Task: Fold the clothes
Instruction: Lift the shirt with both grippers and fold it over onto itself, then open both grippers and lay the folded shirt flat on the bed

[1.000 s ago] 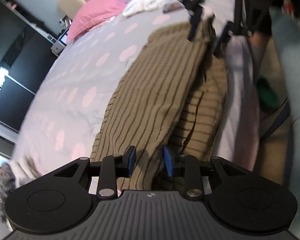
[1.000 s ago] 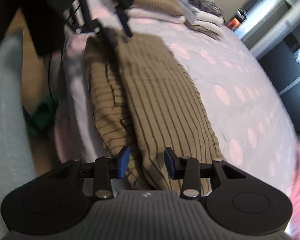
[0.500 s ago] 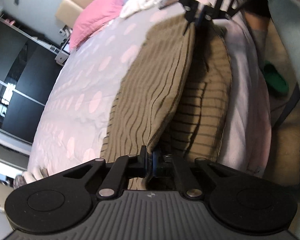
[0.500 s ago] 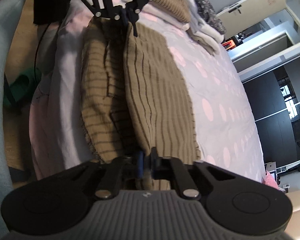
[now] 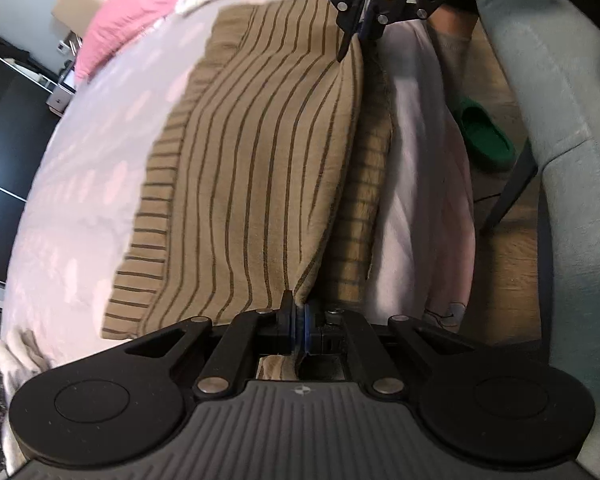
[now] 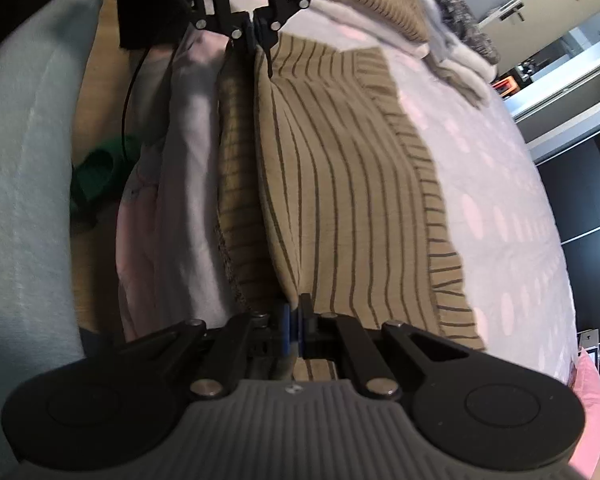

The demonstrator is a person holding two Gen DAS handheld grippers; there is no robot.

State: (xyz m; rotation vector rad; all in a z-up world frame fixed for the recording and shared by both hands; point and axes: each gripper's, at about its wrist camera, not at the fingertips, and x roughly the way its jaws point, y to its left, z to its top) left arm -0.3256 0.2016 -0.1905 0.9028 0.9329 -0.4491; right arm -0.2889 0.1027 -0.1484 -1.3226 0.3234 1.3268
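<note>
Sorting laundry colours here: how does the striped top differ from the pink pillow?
The striped top is tan with dark lines; the pink pillow is plain pink. The top lies near the bed's edge, pinched by both tongs; the pillow sits far off, untouched. Both rest on the dotted bedspread.

Bed [image 5: 100,168] with a pale lilac cover printed in pink ovals. Lying on it: a tan garment [image 5: 252,168] with dark stripes, folded along the edge nearest the bedside; a pink pillow [image 5: 136,12] at one end; a heap of folded clothes [image 6: 432,28] at the other.
</note>
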